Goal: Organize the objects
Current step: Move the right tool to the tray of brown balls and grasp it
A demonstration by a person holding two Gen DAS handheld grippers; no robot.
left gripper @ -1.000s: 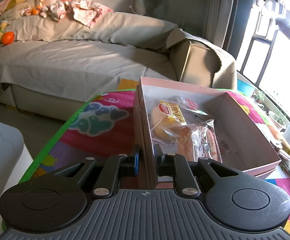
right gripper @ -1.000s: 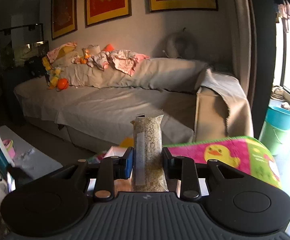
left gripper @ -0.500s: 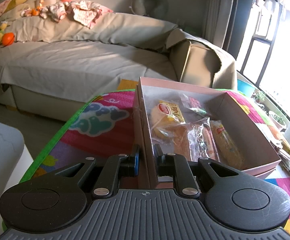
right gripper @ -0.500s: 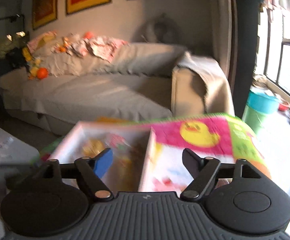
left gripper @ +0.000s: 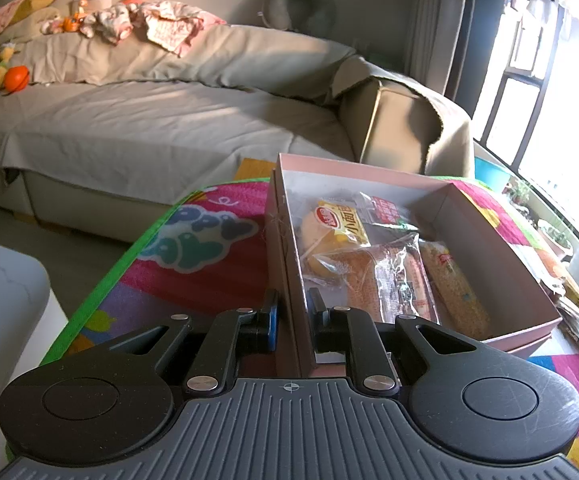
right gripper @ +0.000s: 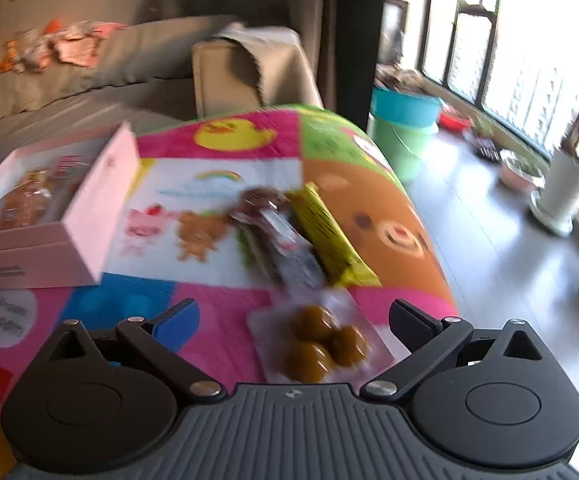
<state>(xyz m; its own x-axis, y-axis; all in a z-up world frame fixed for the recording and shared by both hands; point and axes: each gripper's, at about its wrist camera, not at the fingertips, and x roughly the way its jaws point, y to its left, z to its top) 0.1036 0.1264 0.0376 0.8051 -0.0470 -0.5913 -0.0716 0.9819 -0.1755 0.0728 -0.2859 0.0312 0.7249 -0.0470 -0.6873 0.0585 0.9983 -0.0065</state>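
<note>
- The pink box (left gripper: pixel 489 240) was taken as the landmark; it sat on a bright play mat (left gripper: pixel 209 248), with a grey sofa (left gripper: pixel 149 132) beyond it.
- The left gripper (left gripper: pixel 291 312) was seen clamped on the near left wall of the box, one finger outside the wall and one inside.
- Four snack packets were counted inside the box: a yellow bun packet (left gripper: pixel 337 228) with a red oval logo and Chinese characters, a clear packet with a red label (left gripper: pixel 387 212) behind it, a clear wrapped pastry (left gripper: pixel 373 280) nearer the gripper, and a long yellowish bar (left gripper: pixel 453 288) on its right.
- The Chinese print on the labels could not be read fully.
- In the blurred right wrist view, small dark print was seen on the front wall of the box, too smeared to read.
- The right gripper (right gripper: pixel 293 320) was seen with its jaws opening wide; nothing was pressed by them.
- To the right of the box, three loose items were counted on the mat: a clear pack of brown round pieces (right gripper: pixel 321 344) lying between the right fingers but not touched, a clear packet with dark contents (right gripper: pixel 277 240), and a yellow packet (right gripper: pixel 329 236) beside it.
- On the mat near the box, a white bubble with unreadable lettering (right gripper: pixel 5 316) was noted.
</note>
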